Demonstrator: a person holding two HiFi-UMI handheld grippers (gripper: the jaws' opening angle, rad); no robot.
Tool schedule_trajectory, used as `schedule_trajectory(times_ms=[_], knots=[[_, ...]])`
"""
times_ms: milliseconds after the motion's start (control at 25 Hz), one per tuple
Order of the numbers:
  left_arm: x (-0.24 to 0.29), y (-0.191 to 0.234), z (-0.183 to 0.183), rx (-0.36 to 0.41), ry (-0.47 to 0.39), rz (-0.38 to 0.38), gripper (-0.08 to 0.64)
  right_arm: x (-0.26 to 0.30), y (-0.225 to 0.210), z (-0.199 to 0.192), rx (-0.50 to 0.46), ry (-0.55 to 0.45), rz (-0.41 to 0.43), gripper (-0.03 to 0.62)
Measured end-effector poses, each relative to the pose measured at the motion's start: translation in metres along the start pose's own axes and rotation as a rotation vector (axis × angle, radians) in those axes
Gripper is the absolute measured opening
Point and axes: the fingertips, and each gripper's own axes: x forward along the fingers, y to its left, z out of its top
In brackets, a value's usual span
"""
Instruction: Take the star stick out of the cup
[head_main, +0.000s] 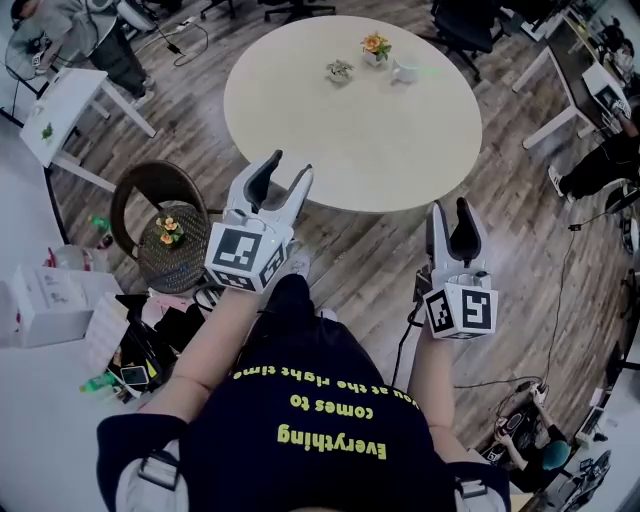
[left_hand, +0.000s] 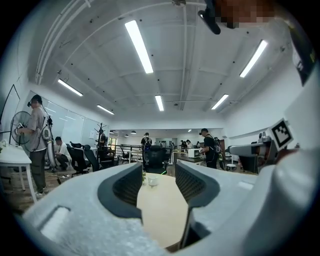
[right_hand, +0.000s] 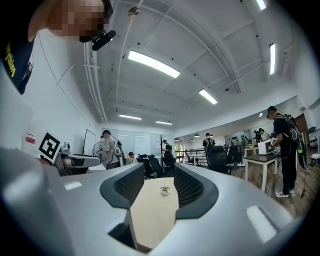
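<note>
A white cup (head_main: 405, 70) stands at the far side of the round cream table (head_main: 350, 130), with a thin green stick (head_main: 425, 68) at its rim; a star shape is too small to tell. Both grippers hover short of the table's near edge, well away from the cup. My left gripper (head_main: 288, 168) is open and empty, and in its own view the left gripper (left_hand: 158, 175) frames the cup (left_hand: 153, 180) far ahead on the table (left_hand: 160, 215). My right gripper (head_main: 451, 210) is open too, with nothing between its fingers.
An orange flower pot (head_main: 376, 45) and a small plant (head_main: 340, 70) stand near the cup; the plant (right_hand: 164, 189) shows between the right jaws. A round chair (head_main: 150, 200) holding a flower pot, a white side table (head_main: 60, 110) and floor clutter lie to the left. People stand around.
</note>
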Motion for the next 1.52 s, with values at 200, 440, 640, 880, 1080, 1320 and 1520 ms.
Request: schedule_trajectory(times_ms=[200, 440, 640, 880, 1080, 1320, 1520], knots=[[0.038, 0.024, 0.004, 0.007, -0.002, -0.016, 0.218, 0.043, -0.011, -0.002, -0.015, 0.014, -0.008, 0.192], [0.093, 0.071, 0.003, -0.005, 0.009, -0.036, 0.232, 0.113, -0.013, 0.002, -0.03, 0.012, -0.018, 0.202], [0.135, 0.107, 0.003, -0.009, 0.002, -0.068, 0.236, 0.162, -0.02, -0.003, -0.03, 0.013, -0.059, 0.207], [0.171, 0.147, -0.002, -0.028, 0.007, -0.097, 0.239, 0.208, -0.024, -0.009, -0.05, 0.028, -0.107, 0.213], [0.191, 0.16, -0.015, -0.042, 0.033, -0.107, 0.239, 0.225, -0.028, -0.021, -0.051, 0.052, -0.124, 0.222], [0.225, 0.157, -0.032, -0.05, 0.074, -0.097, 0.242, 0.254, -0.055, -0.038, -0.017, 0.08, -0.101, 0.222], [0.264, 0.154, -0.034, -0.049, 0.076, -0.048, 0.244, 0.289, -0.091, -0.041, -0.007, 0.073, -0.047, 0.222]])
